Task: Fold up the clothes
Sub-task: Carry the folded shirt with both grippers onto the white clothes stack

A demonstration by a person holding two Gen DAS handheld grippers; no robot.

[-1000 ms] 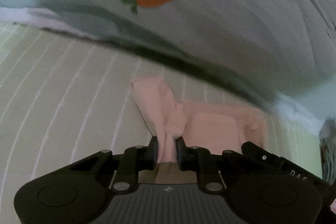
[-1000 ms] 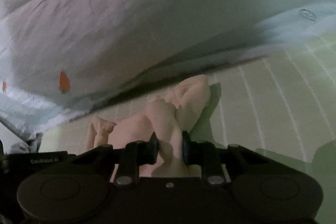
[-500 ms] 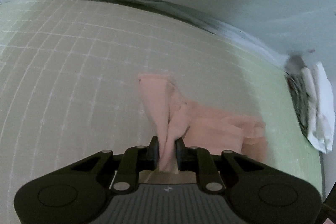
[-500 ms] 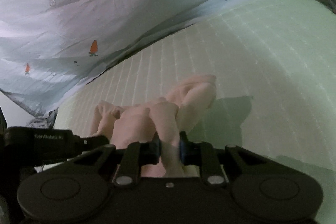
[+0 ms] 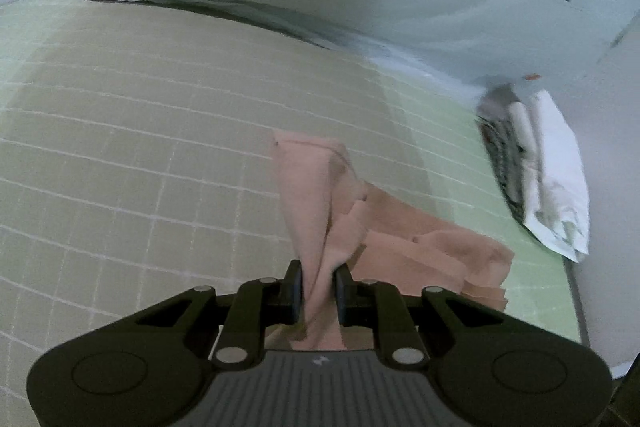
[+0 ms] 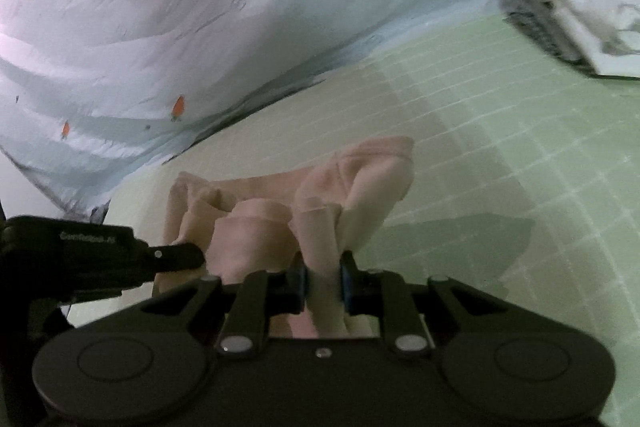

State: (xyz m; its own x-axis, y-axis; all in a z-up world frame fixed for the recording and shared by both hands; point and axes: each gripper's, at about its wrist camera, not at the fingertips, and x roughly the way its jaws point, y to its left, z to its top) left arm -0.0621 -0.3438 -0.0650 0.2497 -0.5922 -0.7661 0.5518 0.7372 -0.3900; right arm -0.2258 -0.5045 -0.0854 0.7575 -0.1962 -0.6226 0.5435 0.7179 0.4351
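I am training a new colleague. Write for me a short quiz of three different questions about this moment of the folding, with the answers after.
1. True or false: the left claw is shut on the soft pink cloth garment.
2. What lies under the garment?
A. a bare wooden floor
B. a pale green mat with a white grid
C. a metal tray
3. Fill in the missing word: behind the mat lies a light bedsheet printed with small orange ______.

Key
1. True; the right claw pinches another bunch of the same garment.
2. B
3. carrots
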